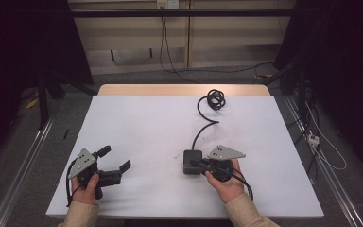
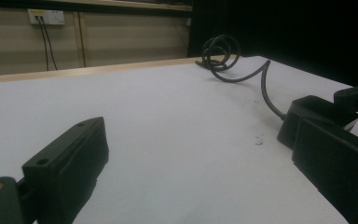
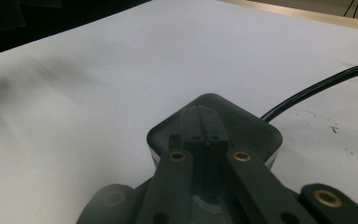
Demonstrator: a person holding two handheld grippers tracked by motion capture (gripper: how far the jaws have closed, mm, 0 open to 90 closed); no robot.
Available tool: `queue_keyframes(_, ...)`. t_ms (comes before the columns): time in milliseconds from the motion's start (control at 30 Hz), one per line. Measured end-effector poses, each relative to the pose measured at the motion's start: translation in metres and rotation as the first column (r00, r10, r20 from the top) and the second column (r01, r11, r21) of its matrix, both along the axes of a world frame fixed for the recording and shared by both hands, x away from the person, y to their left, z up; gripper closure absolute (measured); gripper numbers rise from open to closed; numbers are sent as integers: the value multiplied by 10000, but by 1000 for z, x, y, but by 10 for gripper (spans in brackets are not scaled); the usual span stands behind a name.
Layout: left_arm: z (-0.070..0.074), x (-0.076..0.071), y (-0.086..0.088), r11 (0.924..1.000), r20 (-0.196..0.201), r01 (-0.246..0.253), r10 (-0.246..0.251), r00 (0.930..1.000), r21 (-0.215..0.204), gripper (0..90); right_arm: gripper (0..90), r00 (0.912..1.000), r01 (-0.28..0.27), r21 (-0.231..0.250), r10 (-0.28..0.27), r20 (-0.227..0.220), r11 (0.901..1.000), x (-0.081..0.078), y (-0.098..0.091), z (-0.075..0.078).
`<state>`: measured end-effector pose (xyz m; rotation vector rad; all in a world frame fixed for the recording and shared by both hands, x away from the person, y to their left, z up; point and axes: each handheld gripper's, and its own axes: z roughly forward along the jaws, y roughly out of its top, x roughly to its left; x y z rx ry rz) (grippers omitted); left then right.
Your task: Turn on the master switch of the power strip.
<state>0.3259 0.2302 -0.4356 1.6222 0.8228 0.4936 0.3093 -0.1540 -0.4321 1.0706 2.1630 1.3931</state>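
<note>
Right hand-held gripper [image 1: 196, 164] clenched over black adapter [image 1: 191, 158], coiled cable [image 1: 215, 99] behind, left hand-held gripper [image 1: 116, 158] released

A lab-like recording bay: white-topped table [image 1: 137, 123], black curtains [image 1: 23, 42] at 9 and 3 o'clock, wall socket [image 1: 167, 4] at 12.

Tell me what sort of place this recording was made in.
Probably a lab or workshop recording station, not a home. A white-covered table stands inside a dark metal frame, wall sockets with cables plugged in sit behind it, and a black power adapter with a coiled cable lies on the table.
</note>
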Motion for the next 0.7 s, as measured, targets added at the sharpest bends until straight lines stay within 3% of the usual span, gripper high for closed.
queue_keyframes(100, 0, 0, 0, 10000, -5, 11, -11, 10000, 0, 32, 900, 9999, 13, -145, -11, 109, 9999, -1, 1, 0)
queue_keyframes(700, 0, 1, 1, 10000, -16, -4, 4, 10000, -21, 31, 900, 9998, -34, 45, 33, 202, 10000, 0, -1, -1)
